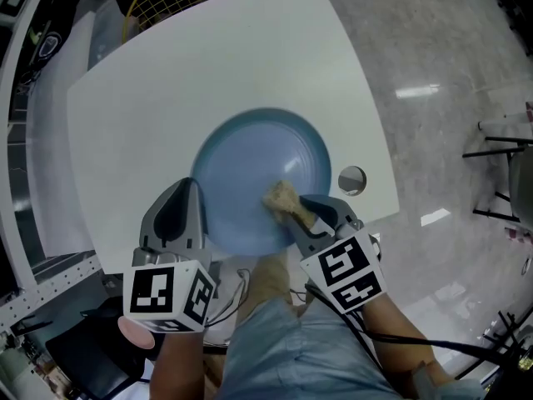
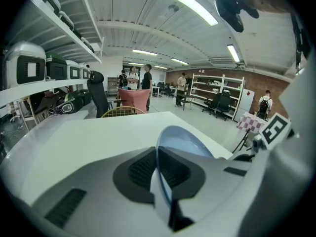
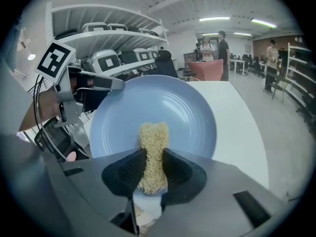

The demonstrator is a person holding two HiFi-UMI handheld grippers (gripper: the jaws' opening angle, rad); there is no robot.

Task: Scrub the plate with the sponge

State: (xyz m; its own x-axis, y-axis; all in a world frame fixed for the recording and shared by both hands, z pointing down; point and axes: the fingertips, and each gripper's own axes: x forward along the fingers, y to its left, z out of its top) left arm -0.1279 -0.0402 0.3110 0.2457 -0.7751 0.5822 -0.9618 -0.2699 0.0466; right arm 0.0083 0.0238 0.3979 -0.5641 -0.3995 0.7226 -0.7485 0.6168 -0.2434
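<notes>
Plate [image 1: 258,165] one, sponge [image 1: 281,197] one; left gripper [image 1: 196,197], right gripper [image 1: 301,209]

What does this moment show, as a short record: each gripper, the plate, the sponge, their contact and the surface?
left gripper: shut on the plate's rim
right gripper: shut on the sponge
plate: blue, round, reaching past the table's near edge
sponge: tan, fibrous, its free end against the plate's inner face
table: white
stage: sponge on the plate, in position to scrub
</notes>
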